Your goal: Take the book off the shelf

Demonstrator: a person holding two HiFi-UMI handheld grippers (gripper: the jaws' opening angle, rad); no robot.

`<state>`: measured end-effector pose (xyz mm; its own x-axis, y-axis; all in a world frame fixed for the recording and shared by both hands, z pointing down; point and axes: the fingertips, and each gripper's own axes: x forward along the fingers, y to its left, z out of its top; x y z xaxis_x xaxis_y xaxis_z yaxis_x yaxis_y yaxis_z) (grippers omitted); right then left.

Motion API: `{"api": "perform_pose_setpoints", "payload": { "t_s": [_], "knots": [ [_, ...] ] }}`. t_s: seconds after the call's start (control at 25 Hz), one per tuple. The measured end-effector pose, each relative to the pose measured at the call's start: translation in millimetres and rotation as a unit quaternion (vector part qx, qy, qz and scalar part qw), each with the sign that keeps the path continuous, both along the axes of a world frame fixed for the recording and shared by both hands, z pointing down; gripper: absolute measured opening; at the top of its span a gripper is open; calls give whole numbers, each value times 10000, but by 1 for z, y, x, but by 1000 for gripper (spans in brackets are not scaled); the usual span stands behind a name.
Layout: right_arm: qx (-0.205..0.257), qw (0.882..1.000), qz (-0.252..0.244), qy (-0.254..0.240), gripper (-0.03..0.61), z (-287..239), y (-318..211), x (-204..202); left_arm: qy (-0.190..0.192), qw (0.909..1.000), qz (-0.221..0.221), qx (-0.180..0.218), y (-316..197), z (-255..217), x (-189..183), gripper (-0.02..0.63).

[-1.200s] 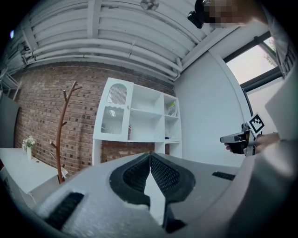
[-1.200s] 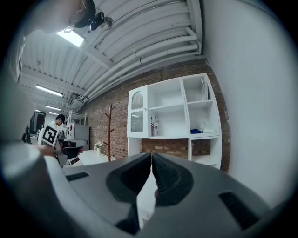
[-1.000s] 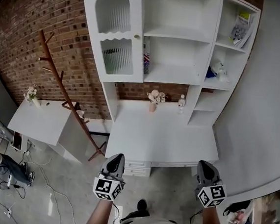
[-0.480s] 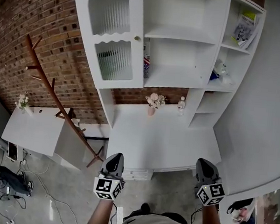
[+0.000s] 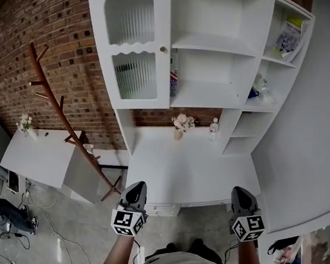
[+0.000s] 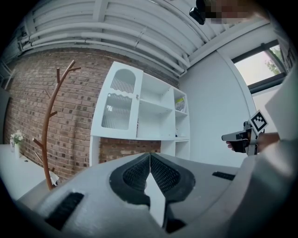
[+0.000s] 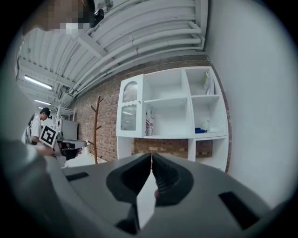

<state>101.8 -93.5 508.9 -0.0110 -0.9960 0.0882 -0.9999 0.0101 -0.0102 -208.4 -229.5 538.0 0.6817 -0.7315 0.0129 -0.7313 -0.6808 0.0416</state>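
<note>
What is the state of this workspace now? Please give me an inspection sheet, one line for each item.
Surface: white desk top, bare except at the back.
Job's things: leaning book in top right compartment; upright book on the middle shelf; neither touched.
Clutter: flower vase, small bottle at the desk's back.
Grippers: left gripper and right gripper shut, empty, short of the desk.
Cables: cables on the floor, left.
Surroundings: brick wall, coat rack.
</note>
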Motion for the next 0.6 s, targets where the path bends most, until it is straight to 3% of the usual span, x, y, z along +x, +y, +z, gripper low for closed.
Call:
{"api": "perform_pose_setpoints", "payload": {
  "t_s": [0.6],
  "knots": [
    [63, 9990, -442, -55, 31, -3, -50, 43, -19, 9993, -382, -20, -21, -3, 41, 26]
  ]
}}
